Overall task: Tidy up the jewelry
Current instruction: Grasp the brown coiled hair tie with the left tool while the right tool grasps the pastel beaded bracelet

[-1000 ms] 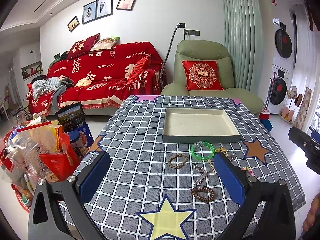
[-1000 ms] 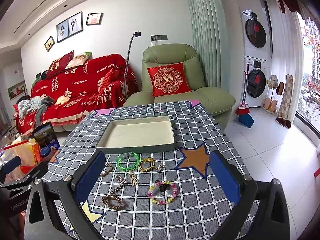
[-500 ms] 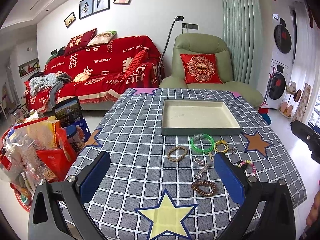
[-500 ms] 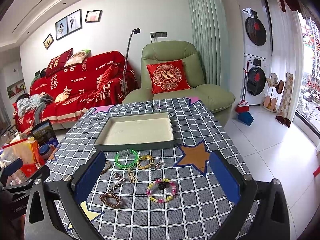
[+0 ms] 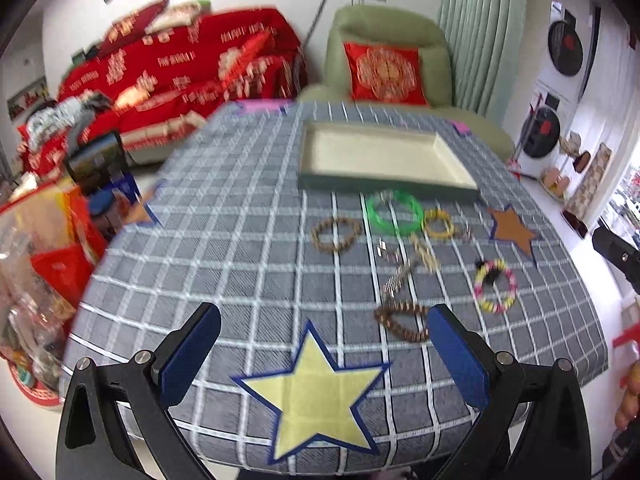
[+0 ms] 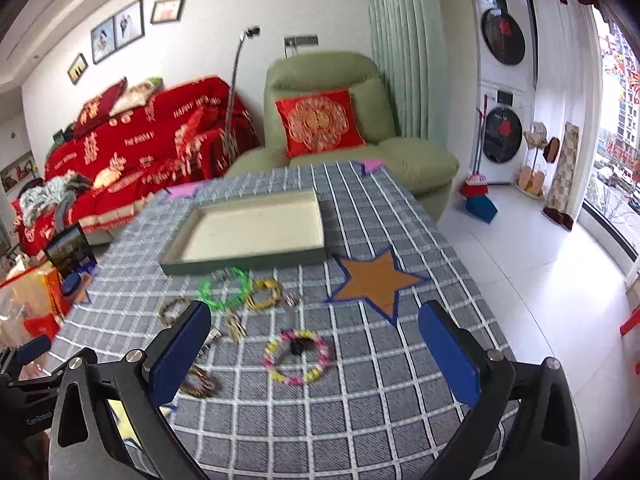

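Note:
An empty shallow green tray [image 5: 308,182] [image 6: 244,262] sits on the checked tablecloth. In front of it lie a green bangle [image 5: 395,213] [image 6: 224,288], a yellow bracelet [image 5: 439,224] [image 6: 264,294], a tan beaded bracelet [image 5: 336,235] [image 6: 173,309], a dark brown beaded bracelet [image 5: 402,322] [image 6: 200,384], a pink-yellow bead bracelet [image 5: 495,291] [image 6: 298,356] and small clips and earrings [image 5: 396,276]. My left gripper [image 5: 322,316] is open above the yellow star, near the brown bracelet. My right gripper [image 6: 314,312] is open above the pink-yellow bracelet.
The table [image 5: 224,216] drops off on all sides. Snack bags and a red basket [image 5: 36,264] stand low at the left. A red sofa [image 6: 152,140] and a green armchair [image 6: 340,120] are behind the table. White floor [image 6: 540,280] lies to the right.
Both grippers have moved forward and tilted down toward the jewelry, which now looks closer. Both stay open and empty. No jewelry has moved.

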Available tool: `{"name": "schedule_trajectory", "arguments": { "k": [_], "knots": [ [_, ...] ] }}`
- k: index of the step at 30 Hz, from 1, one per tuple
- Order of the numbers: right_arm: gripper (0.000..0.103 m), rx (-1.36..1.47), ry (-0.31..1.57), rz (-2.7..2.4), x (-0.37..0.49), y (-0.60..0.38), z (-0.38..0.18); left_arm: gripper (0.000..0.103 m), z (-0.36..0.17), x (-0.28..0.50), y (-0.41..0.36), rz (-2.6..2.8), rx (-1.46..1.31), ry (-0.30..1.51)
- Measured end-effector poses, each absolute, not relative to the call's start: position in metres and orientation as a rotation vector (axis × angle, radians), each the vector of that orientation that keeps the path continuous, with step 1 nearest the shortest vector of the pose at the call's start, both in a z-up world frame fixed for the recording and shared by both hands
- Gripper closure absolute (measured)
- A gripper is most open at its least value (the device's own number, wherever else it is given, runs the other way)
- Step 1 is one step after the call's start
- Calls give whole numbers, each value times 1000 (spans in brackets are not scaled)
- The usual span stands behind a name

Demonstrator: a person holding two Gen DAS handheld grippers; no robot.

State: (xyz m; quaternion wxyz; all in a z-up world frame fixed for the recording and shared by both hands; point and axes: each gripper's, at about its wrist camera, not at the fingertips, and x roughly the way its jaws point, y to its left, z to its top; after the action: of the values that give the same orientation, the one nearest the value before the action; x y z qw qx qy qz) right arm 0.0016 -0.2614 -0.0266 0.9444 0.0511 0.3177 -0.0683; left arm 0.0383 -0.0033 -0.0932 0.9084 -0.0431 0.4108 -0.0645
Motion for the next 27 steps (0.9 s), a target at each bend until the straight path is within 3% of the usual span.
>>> {"name": "schedule_trajectory", "arguments": {
  "k": [13,24,27],
  "knots": [
    [0,43,910,-159,42,-283,-113,0,-160,78,-23,-148,-89,1076],
    [0,-16,995,-152,77,-279,-139,0,-174,94,-33,-122,-38,1116],
    [0,-27,1009,-147,85,-276,-146,6,-174,94,-39,-109,20,1105]
  ]
}}
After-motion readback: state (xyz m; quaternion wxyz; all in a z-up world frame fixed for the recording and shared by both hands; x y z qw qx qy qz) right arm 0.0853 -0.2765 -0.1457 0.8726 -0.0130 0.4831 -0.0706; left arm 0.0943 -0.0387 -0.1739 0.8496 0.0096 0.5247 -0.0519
